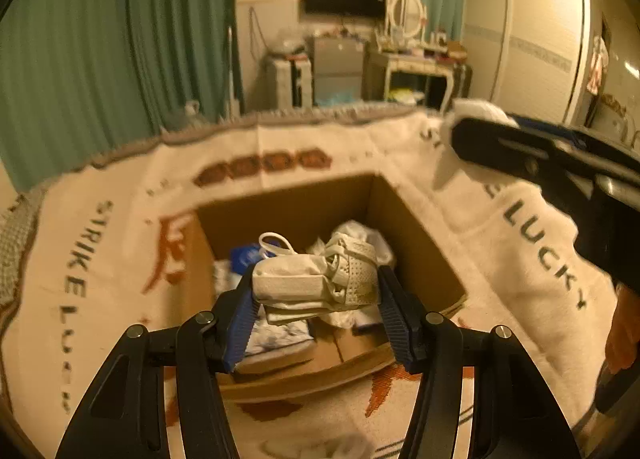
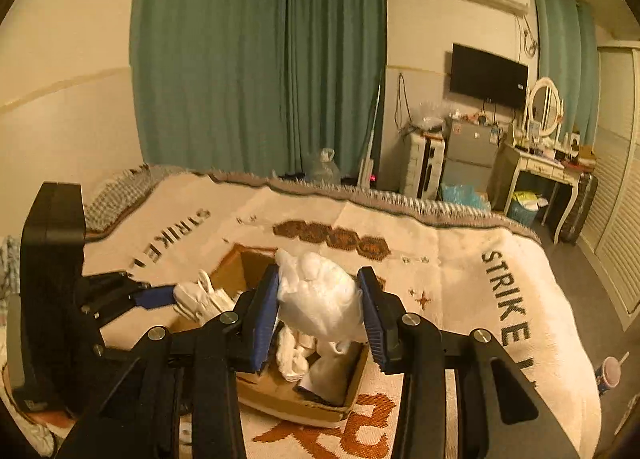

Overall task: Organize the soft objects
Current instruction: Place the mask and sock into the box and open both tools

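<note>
My left gripper (image 1: 316, 287) is shut on a folded cream strap bundle (image 1: 316, 281) and holds it above the open cardboard box (image 1: 416, 255) on the bed. The box holds several white soft items (image 1: 360, 235) and a blue packet (image 1: 246, 257). My right gripper (image 2: 320, 301) is shut on a white plastic-wrapped soft bundle (image 2: 320, 299) above the same box (image 2: 288, 403). The left gripper with its cream bundle (image 2: 202, 301) shows at the left of the right wrist view. The right gripper (image 1: 520, 151) shows at the upper right of the left wrist view.
The box sits on a cream blanket (image 1: 540, 259) printed "STRIKE LUCKY" that covers the bed. Beyond the bed are green curtains (image 2: 260, 59), a wall TV (image 2: 488, 75), a dressing table with mirror (image 2: 540, 155) and a wardrobe (image 1: 532, 39). A cup (image 2: 608, 373) stands on the floor at right.
</note>
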`<state>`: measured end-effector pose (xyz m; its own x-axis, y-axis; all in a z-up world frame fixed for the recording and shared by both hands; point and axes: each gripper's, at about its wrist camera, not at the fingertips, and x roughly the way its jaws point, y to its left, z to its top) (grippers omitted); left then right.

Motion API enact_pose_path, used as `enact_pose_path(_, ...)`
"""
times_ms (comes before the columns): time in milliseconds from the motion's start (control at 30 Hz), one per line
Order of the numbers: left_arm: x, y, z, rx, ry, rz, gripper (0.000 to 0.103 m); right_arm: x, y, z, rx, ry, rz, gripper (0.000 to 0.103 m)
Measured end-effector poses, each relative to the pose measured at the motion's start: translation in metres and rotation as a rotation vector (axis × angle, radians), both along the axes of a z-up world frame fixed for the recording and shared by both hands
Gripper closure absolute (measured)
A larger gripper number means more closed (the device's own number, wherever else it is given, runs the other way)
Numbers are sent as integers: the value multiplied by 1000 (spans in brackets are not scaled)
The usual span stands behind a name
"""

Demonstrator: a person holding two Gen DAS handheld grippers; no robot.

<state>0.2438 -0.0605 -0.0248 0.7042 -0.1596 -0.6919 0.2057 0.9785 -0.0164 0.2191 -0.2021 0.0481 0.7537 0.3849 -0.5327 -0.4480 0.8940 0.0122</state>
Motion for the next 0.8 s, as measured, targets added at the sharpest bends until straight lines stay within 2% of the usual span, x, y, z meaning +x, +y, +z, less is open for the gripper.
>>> enact_pose_path(100,11,-4,-17,-7,24,-6,47,21,-3,-23,16,56,-1,64)
enact_pose_path(233,18,-9,-27,10,-1,-13,45,43,-2,-48,21,105,-3,64)
enact_pose_path(267,20,-9,-29,18,-4,2,37,49,-1,-53,23,118,-2,64)
enact_pose_path(300,23,-7,-30,32,-7,30,20,53,0,-58,24,128,-4,64)
enact_pose_path(333,27,-5,-32,39,-11,67,14,56,1,-62,25,134,-4,64)
enact_pose_path(367,30,-2,-33,33,-12,83,12,60,2,-66,25,145,-2,64)
enact_pose_path(467,34,6,-33,19,6,105,12,69,3,-74,32,172,-4,63)
enact_pose_path(533,33,10,-30,21,2,106,12,72,4,-76,33,180,-14,57)
enact_pose_path(567,30,12,-27,22,-5,105,12,72,3,-76,33,177,-28,47)
enact_pose_path(600,28,15,-23,20,-12,105,12,71,1,-74,36,171,-39,40)
enact_pose_path(733,11,27,2,24,-66,116,12,59,-4,-57,47,149,-66,37)
enact_pose_path(800,-3,32,20,40,-104,122,12,48,-6,-42,40,123,-76,32)
